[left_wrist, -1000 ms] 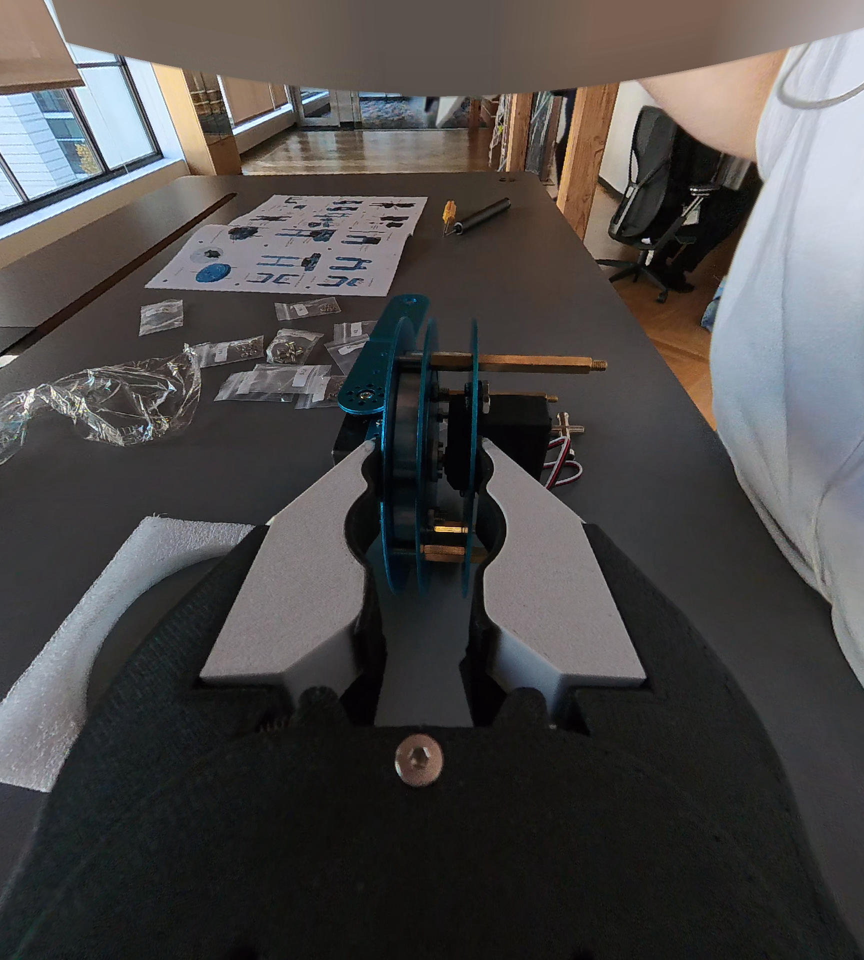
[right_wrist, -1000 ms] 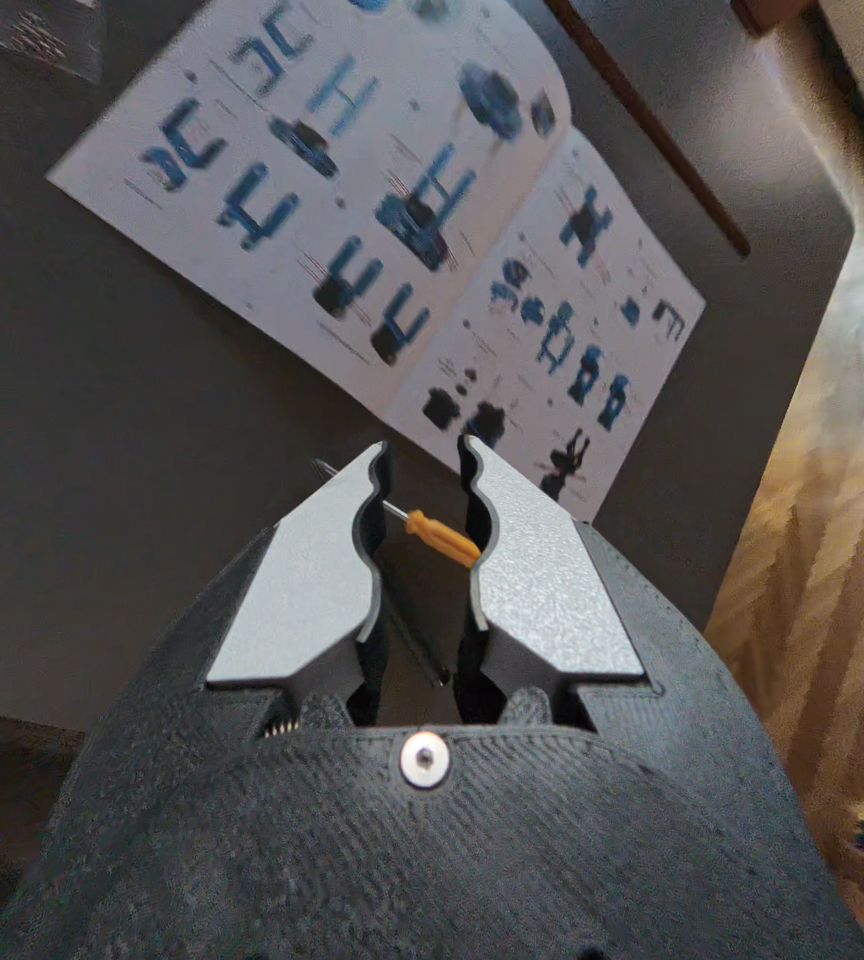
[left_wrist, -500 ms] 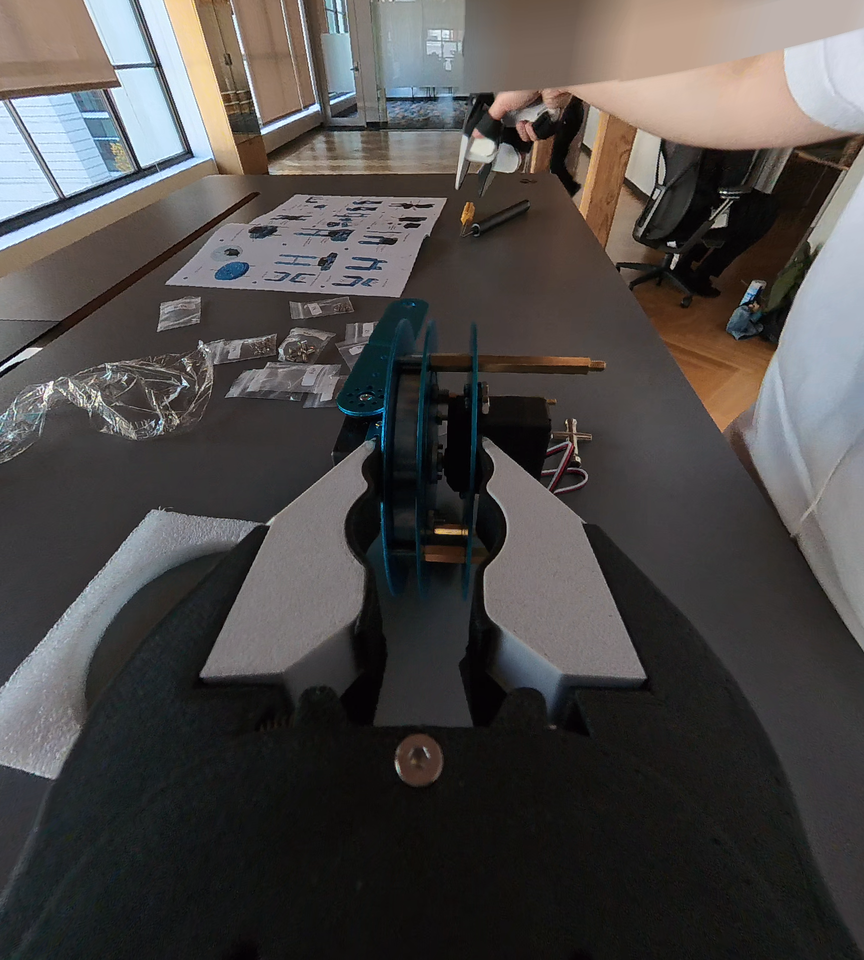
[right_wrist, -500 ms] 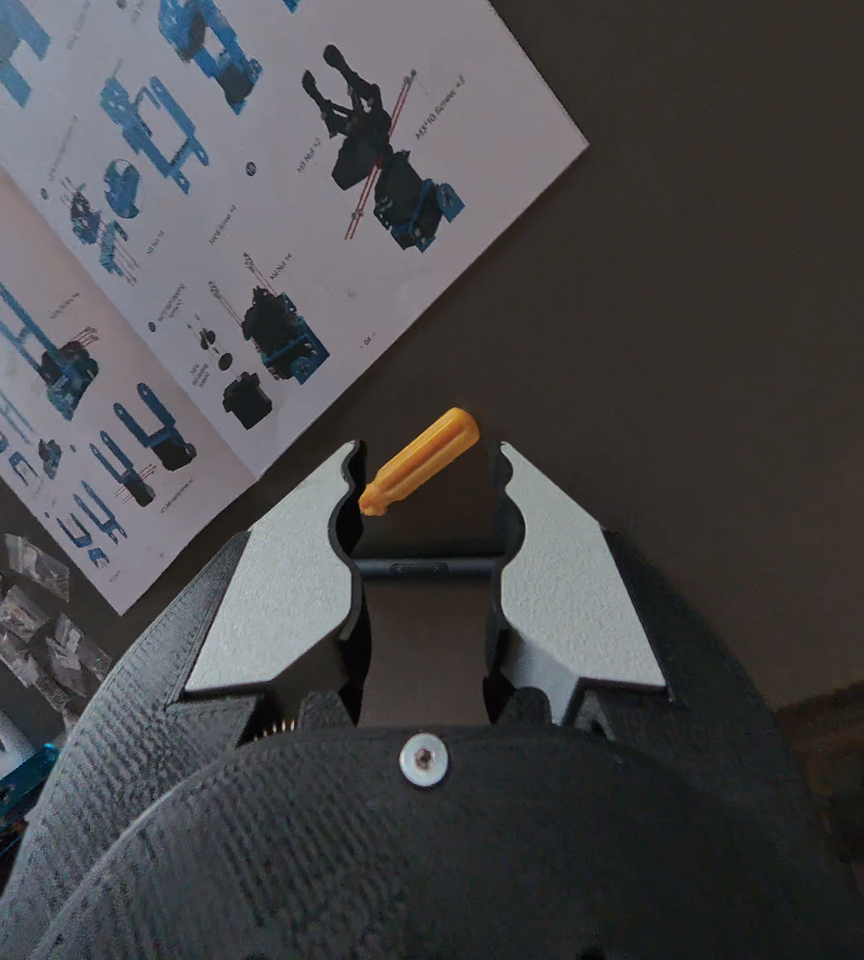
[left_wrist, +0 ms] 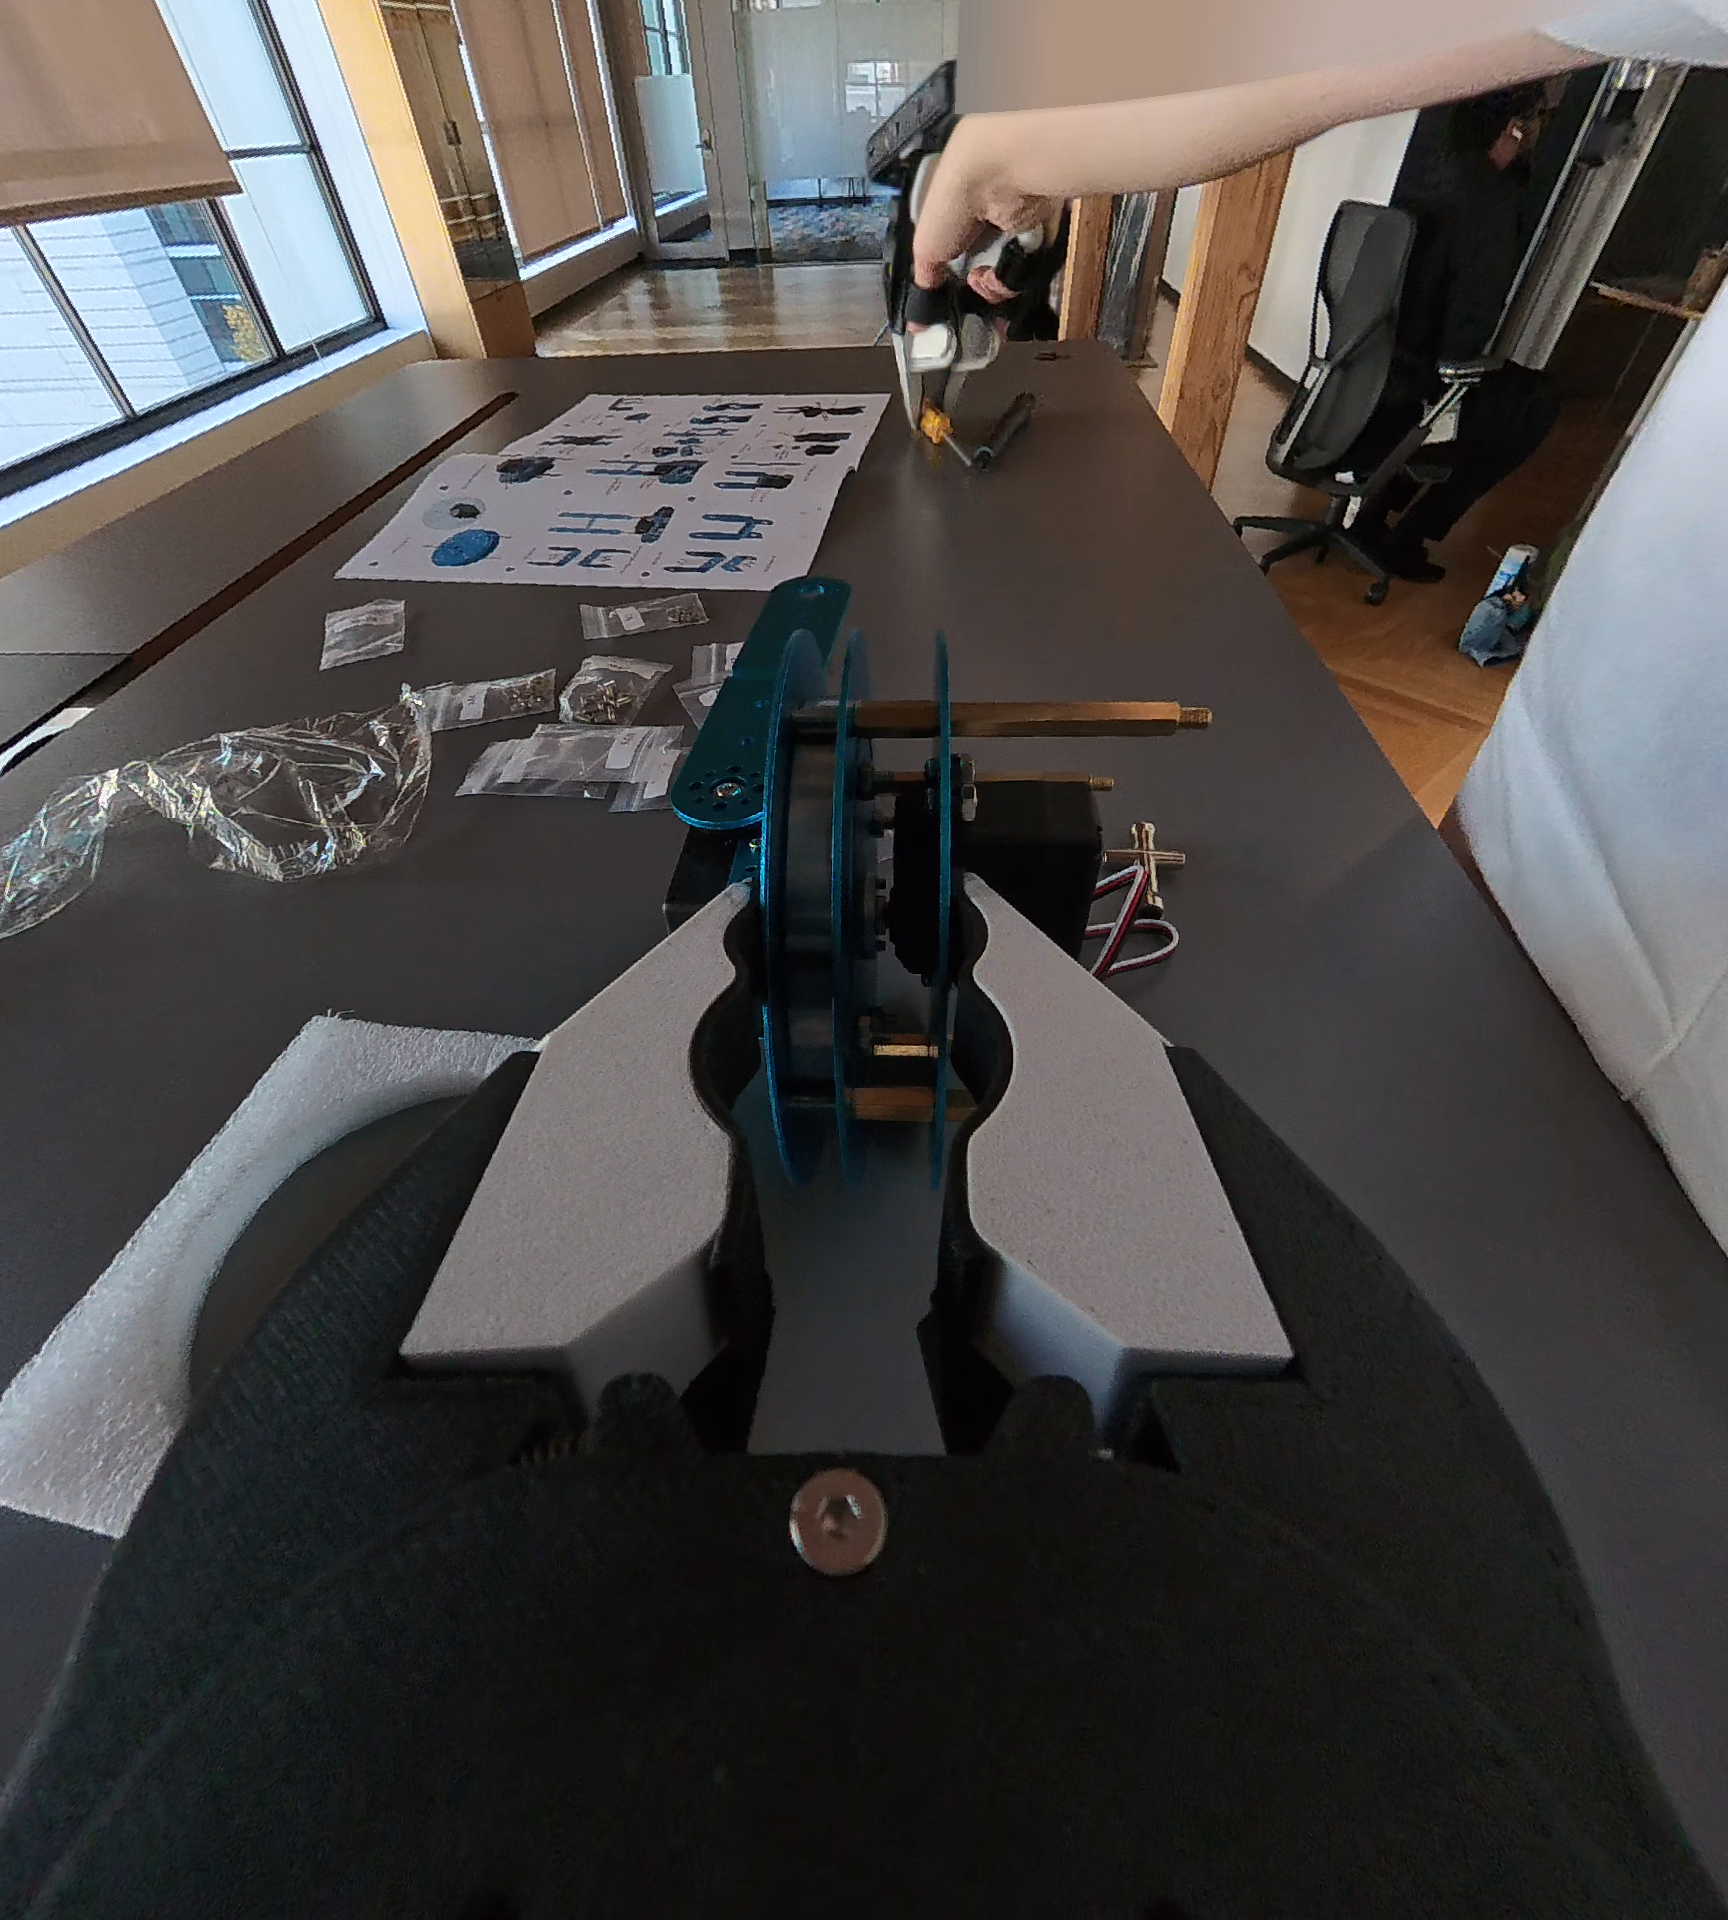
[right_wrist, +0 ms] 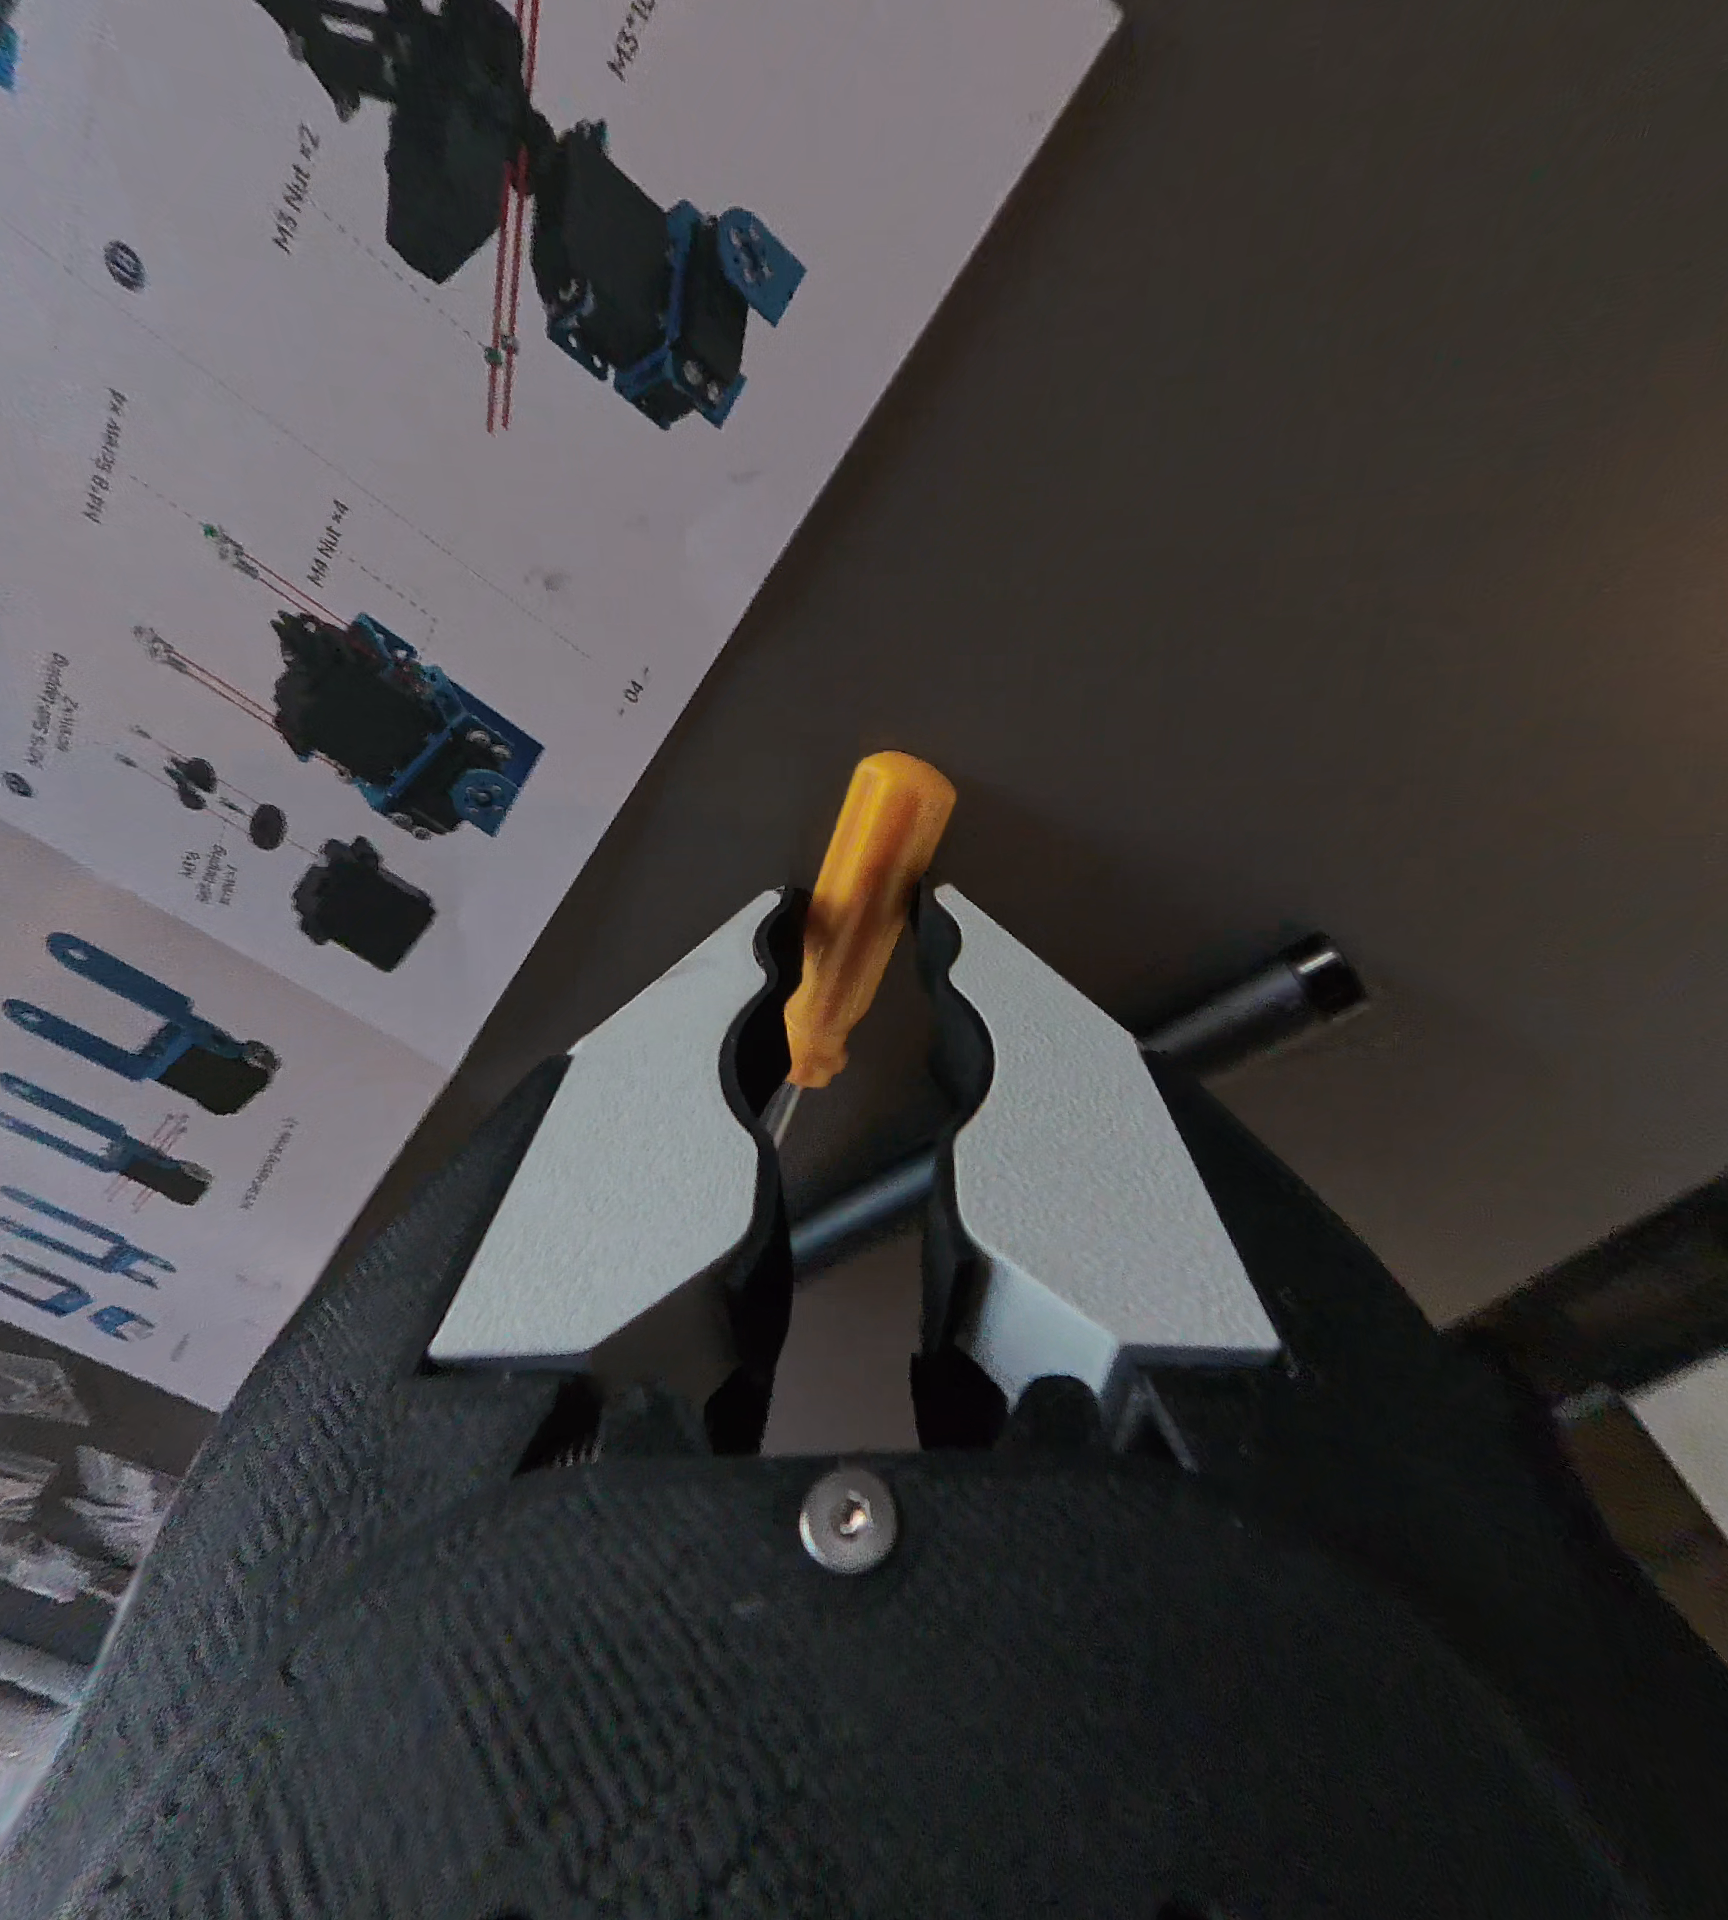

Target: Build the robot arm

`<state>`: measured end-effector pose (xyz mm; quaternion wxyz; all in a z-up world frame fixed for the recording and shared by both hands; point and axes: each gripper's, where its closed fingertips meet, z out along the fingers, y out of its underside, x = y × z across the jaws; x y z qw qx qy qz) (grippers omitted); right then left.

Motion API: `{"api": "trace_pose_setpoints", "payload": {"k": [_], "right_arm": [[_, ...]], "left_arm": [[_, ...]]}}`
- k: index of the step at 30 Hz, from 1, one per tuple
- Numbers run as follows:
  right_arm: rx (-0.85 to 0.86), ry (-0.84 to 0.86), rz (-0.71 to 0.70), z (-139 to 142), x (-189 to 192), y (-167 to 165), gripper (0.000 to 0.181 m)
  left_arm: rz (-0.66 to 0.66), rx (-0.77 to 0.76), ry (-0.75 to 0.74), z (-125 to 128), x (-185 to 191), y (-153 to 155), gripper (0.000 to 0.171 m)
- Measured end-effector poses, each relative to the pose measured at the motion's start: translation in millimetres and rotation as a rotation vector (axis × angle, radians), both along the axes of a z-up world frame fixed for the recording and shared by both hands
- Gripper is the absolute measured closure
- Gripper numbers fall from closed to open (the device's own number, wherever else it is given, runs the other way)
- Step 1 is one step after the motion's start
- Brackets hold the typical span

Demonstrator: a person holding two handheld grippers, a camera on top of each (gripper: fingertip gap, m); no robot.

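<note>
So the little orange-handled screwdriver [right_wrist: 865, 914] is now right between the right gripper [right_wrist: 855, 904] fingertips, handle pointing away from the camera and the thin metal shaft running back into the gap. Half a second ago the fingers were spread wider and the handle sat just ahead of the left tip, angled off to the side; now they've closed in until both tips look pressed against the handle, so it looks gripped. It's still down at the dark table [right_wrist: 1359, 520], near the far end, just beside the corner of the printed instruction sheet [right_wrist: 268, 416], with a black cylindrical tool [right_wrist: 1255, 1013] lying right behind it. From the left wrist view you can see that gripper [left_wrist: 927, 400] pointing straight down over the screwdriver [left_wrist: 933, 424], a hand [left_wrist: 974, 208] wrapped round it, where a second ago it wasn't in that view at all. The left gripper [left_wrist: 855, 914] hasn't budged: fingers about half open, clamped on the blue disc assembly [left_wrist: 844, 883] with its brass standoffs, sitting mid-table. Off to its left are small parts bags [left_wrist: 569, 748], crumpled clear plastic [left_wrist: 195, 810] and a white foam piece [left_wrist: 247, 1143].
</note>
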<state>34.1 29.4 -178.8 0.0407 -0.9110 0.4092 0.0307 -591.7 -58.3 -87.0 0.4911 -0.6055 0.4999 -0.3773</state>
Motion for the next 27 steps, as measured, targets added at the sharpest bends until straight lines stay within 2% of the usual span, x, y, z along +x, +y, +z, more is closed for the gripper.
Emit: {"api": "trace_pose_setpoints", "payload": {"k": [3, 6, 9, 12, 16, 21, 23, 25, 27], "right_arm": [[0.277, 0.083, -0.098, 9, -1, 21, 0.164], [0.512, 0.12, -0.133, 22, 3, 31, 0.164], [0.829, 0.191, -0.15, 51, 2, 47, 0.165], [1.103, 0.262, -0.043, 85, -9, 50, 0.165], [1.386, 0.26, 0.139, 132, -37, 36, 0.165], [1.613, 0.21, 0.345, 176, -69, 10, 0.165], [1.644, 0.166, 0.432, 183, -81, 3, 0.165], [1.606, 0.144, 0.533, 167, -79, -2, 0.165], [1.692, 0.292, 0.499, 162, -64, -14, 0.165]], "left_arm": [[0.004, -0.001, -0.006, -1, -2, 0, 0.139], [0.003, 0.004, 0.0, -1, -3, 0, 0.139], [0.002, 0.003, -0.002, -1, -2, 0, 0.139], [-0.002, -0.005, -0.012, -1, -2, 0, 0.139], [-0.006, -0.01, -0.02, 0, -2, 0, 0.139], [-0.004, -0.014, -0.029, 0, -2, 0, 0.139], [-0.006, -0.014, -0.027, 0, -3, 0, 0.139], [-0.006, -0.005, -0.017, -1, -3, 0, 0.139], [-0.004, -0.008, -0.018, -1, -3, 0, 0.139]]}}
